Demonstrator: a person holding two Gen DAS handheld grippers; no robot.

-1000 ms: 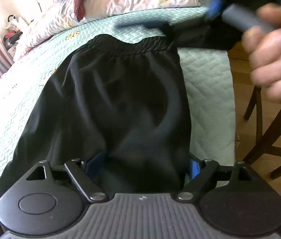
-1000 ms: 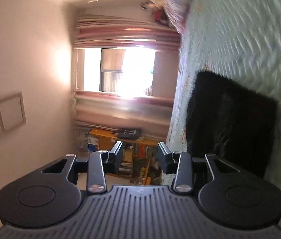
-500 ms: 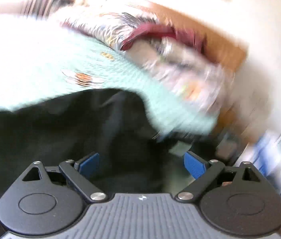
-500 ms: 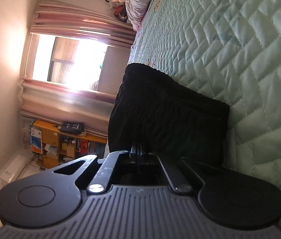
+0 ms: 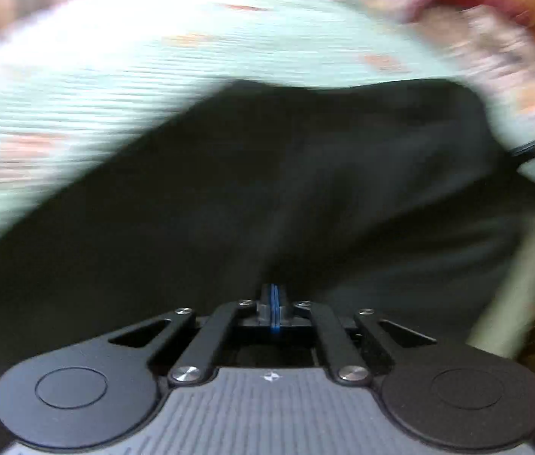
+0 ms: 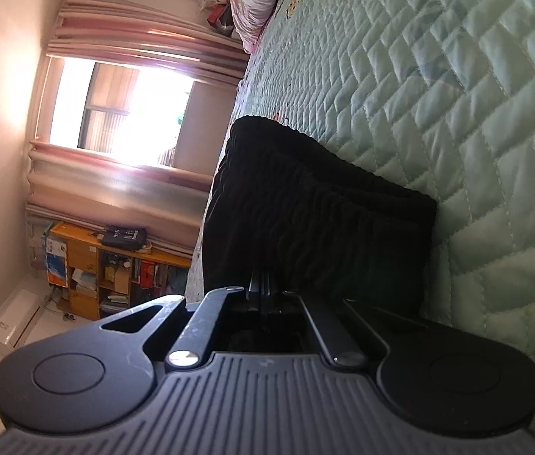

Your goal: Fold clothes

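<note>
Black, soft, light knit: trousers [image 6: 316, 220] lying on the quilted mint bedspread [image 6: 457, 94]; limp, likely to slump and slide unless taken at seams or the ribbed elastic waistband. Right tool [image 6: 263, 288], nearest, rolled sideways and pointing almost level, jaws together, apparently nipping the waistband edge at 12 o'clock; grip not fully visible. Left tool [image 5: 274, 303], angled steeply down over dark cloth [image 5: 267, 189], has just closed, blue pads meeting; whether fabric is pinched cannot be told. Pillows [image 6: 256, 3] far, 11 o'clock.
</note>
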